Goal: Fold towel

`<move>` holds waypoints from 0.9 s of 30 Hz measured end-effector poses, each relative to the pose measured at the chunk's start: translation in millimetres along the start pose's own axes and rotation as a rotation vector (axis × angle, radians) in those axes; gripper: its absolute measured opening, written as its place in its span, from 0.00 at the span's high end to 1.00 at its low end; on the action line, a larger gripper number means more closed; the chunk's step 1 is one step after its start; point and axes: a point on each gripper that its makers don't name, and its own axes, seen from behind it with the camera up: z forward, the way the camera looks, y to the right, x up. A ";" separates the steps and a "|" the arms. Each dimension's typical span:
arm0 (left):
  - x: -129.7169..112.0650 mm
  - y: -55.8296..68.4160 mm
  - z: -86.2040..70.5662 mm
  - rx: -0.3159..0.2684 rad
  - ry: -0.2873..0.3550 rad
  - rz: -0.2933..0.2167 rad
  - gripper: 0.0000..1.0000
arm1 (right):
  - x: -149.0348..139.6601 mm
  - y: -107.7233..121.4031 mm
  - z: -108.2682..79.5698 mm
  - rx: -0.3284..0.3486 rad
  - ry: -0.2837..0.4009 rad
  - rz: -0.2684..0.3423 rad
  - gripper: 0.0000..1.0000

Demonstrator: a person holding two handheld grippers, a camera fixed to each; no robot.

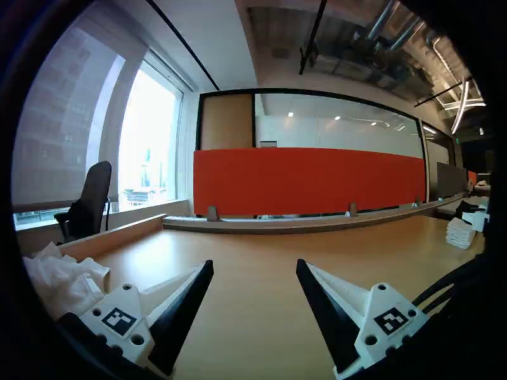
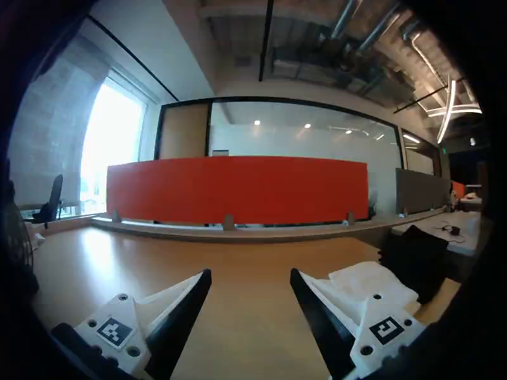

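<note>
In the left gripper view my left gripper [image 1: 255,266] stands open just above the wooden table [image 1: 266,253], nothing between its fingers. A crumpled white towel [image 1: 60,282] lies at the far left, beside the left finger. A stack of folded white towels [image 1: 461,232] sits at the right edge. In the right gripper view my right gripper [image 2: 251,275] is open and empty over the same table [image 2: 190,259]. A folded white towel [image 2: 374,282] lies just behind its right finger, with a dark cloth [image 2: 415,259] heaped beyond it.
An orange divider panel [image 1: 310,180] runs along the table's far edge. A black office chair [image 1: 89,202] stands by the window at the left. Other desks with items [image 2: 466,221] lie to the right.
</note>
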 end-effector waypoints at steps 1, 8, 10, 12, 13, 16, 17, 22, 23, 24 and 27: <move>0.0 0.0 0.0 0.000 0.000 0.000 0.03 | 0.0 0.1 0.0 0.000 0.000 0.000 0.02; -0.1 0.0 -0.1 0.000 0.000 0.000 0.03 | 0.0 0.2 0.4 0.000 0.000 0.000 0.00; 0.0 -0.2 -0.1 0.000 0.000 0.000 0.03 | -0.2 0.0 0.4 0.000 0.000 0.000 0.00; 0.1 -0.4 -0.1 0.000 0.000 0.000 0.03 | -0.4 0.0 0.3 -0.001 0.000 0.000 0.00; 0.1 -0.5 -0.1 0.000 0.000 0.000 0.03 | -0.5 0.2 0.1 -0.001 0.000 0.000 0.00; -0.1 -0.7 -0.3 0.000 0.000 0.000 0.03 | -0.4 0.5 -0.1 -0.001 0.000 0.000 0.00; -0.1 -0.7 -0.4 0.000 0.000 0.000 0.03 | -0.3 0.6 -0.1 0.000 0.000 0.000 0.00; 0.4 -0.6 -0.5 0.000 0.000 0.000 0.03 | 0.1 0.5 -0.4 0.000 0.000 0.000 0.00; 0.6 -0.6 -0.5 0.000 0.000 0.000 0.03 | 0.1 0.6 -0.3 0.000 0.000 0.000 0.00; 0.8 -0.7 -0.6 0.000 0.000 0.000 0.03 | 0.1 0.6 -0.3 0.000 0.000 0.000 0.00; 1.4 -0.7 -0.7 0.000 -0.001 0.000 0.03 | -0.3 0.5 0.0 0.000 0.000 0.000 0.00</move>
